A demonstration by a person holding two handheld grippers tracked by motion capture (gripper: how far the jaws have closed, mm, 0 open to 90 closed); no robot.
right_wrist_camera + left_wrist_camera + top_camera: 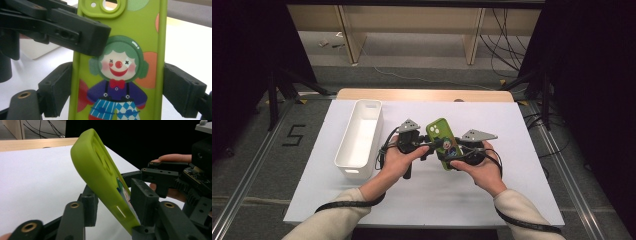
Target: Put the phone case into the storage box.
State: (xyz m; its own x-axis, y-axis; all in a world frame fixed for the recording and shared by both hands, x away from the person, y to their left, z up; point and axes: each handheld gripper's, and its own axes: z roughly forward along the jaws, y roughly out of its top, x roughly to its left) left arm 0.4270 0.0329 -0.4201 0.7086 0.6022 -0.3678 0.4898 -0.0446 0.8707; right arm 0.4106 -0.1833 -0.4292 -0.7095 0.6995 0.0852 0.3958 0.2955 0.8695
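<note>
White paper covers the table, and behind it stand dark curtains and pale wooden legs on a grey floor. At the middle of that sheet a green phone case is held up off the surface, its printed back with a clown picture facing upward and its camera cut-out at the far end. To the left of the case lies a long white bin, well apart from it, with its open top up.

Right of the case, the right gripper grips it across its width: in the right gripper view a black jaw presses on each long edge of the case. From the case's left side the left gripper reaches in. In the left gripper view the tilted case stands between its jaws, one against the printed back, the other close under the inner face; whether that one presses I cannot tell.
</note>
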